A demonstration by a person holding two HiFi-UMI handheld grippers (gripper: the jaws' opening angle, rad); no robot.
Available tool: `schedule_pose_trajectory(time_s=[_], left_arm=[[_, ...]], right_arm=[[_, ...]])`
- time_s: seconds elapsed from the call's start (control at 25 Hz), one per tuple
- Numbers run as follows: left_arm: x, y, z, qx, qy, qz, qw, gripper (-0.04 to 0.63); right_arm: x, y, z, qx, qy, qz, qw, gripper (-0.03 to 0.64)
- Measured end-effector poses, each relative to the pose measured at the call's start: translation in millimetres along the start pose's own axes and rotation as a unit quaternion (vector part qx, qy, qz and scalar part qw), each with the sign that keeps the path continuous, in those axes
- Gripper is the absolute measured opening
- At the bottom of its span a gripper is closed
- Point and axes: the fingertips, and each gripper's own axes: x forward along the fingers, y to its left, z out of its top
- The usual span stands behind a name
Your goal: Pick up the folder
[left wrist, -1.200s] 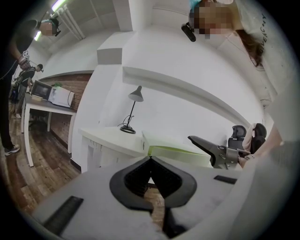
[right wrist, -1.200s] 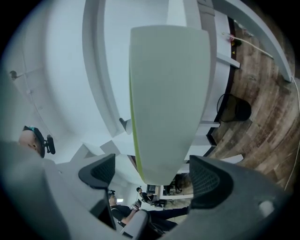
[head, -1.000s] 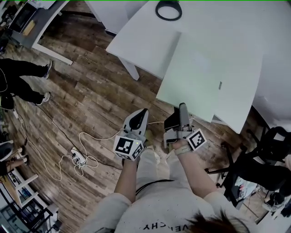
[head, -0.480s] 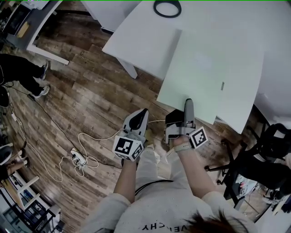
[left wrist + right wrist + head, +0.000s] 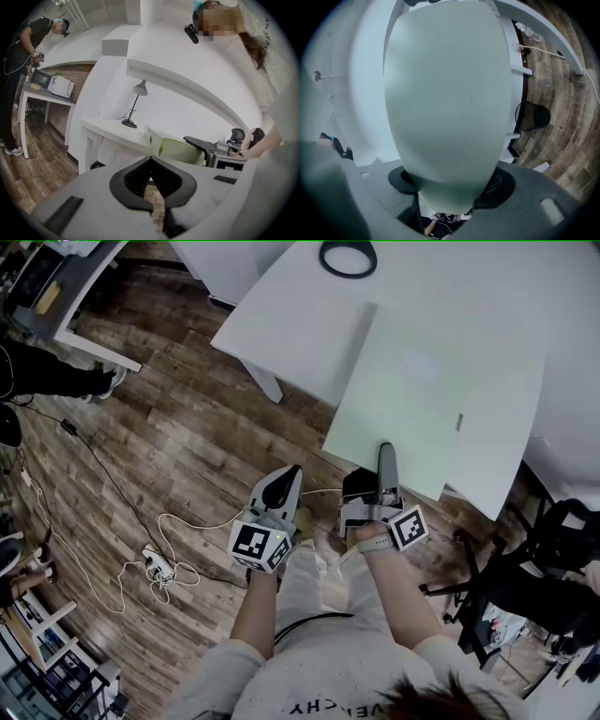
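A pale green folder (image 5: pixel 441 399) lies on the white table (image 5: pixel 300 315), its near corner hanging over the table's front edge. My right gripper (image 5: pixel 384 454) reaches level onto that near edge, upper jaw on top of the folder. In the right gripper view the folder (image 5: pixel 445 93) fills the space between the jaws, which are closing on it; both pads touch it at my right gripper (image 5: pixel 451 182). My left gripper (image 5: pixel 289 474) hangs over the floor to the left, short of the table, shut and empty. Its view shows the folder (image 5: pixel 180 150) as a thick green edge.
A black lamp base (image 5: pixel 347 257) stands at the table's far side. White cable (image 5: pixel 159 563) coils on the wooden floor at the left. A black office chair (image 5: pixel 553 549) stands at the right. A person's legs (image 5: pixel 56 381) and a desk (image 5: pixel 66 296) are far left.
My right gripper moved forward, so its upper jaw now lies over the folder's near edge. The left gripper stayed put. The person at far left shifted further out of view.
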Motion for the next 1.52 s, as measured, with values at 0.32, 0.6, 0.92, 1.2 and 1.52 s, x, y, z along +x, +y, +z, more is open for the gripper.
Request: schedule_pose_trajectory(time_s=[0.32,0.6,0.92,1.2,1.52], left_arm=[[-1,-1,2,-0.002,-0.004,0.005,1.0,-0.002],[0,-14,6,0.0,-0.007,0.006,1.0,-0.002],[2,-39,23,0.012,-0.023,0.009,0.9996,-0.002],[-2,-52,42,0.016,-0.039,0.02,0.9989,-0.002],[-3,-71,60,0.024,-0.048,0.025,0.9983,-0.002]], right_arm=[[-3,3,1,-0.011,0.017,-0.003,1.0,0.281],[-10,18,8,-0.053,0.049,0.01,0.997,0.279],[-22,35,27,-0.083,0.077,0.01,0.994,0.279],[-31,52,39,-0.124,0.112,0.005,0.986,0.279],[-38,67,59,-0.165,0.14,-0.003,0.976,0.278]])
